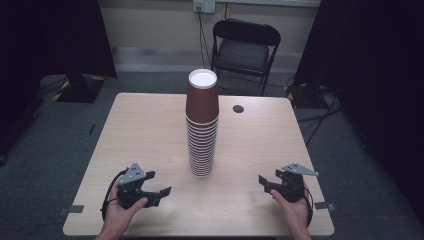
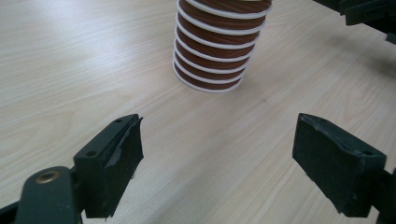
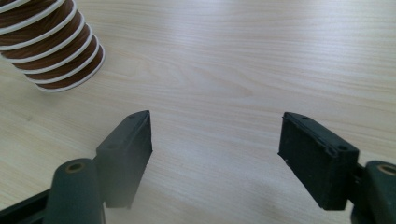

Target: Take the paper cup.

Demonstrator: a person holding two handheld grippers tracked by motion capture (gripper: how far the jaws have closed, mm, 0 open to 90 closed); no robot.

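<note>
We have both tools parked near the front edge of the table [image 1: 150,125], one on each side of the cup stack [image 1: 202,125].

Left tool [image 1: 159,191]: jaws spread wide, nothing between them but bare wood. In the left gripper view the left tool [image 2: 217,154] looks across the table at the foot of the cup stack [image 2: 215,51], which sits ahead and clear of both jaws. No contact with anything. Left hand [image 1: 120,212] wraps the body from below.

Right tool [image 1: 266,184]: same story, jaws wide apart and empty. In the right gripper view the right tool [image 3: 215,149] has only tabletop in the gap; the cup stack [image 3: 49,46] is off at the upper left, apart from the jaw tips. Right hand [image 1: 290,205] holds it from behind.

The cup stack is brown paper cups nested upside down, white rims banding the lower part, white base of the top cup facing up. It stands upright about mid-table, roughly between the two tools and a bit farther from us. Nothing lies between either tool and the stack.

Around: small dark round cable hole [image 1: 238,108] in the table right of the stack, toward the far edge. Black folding chair [image 1: 245,50] beyond the table, wall socket [image 1: 204,6] with a cable above it, dark curtains either side.
</note>
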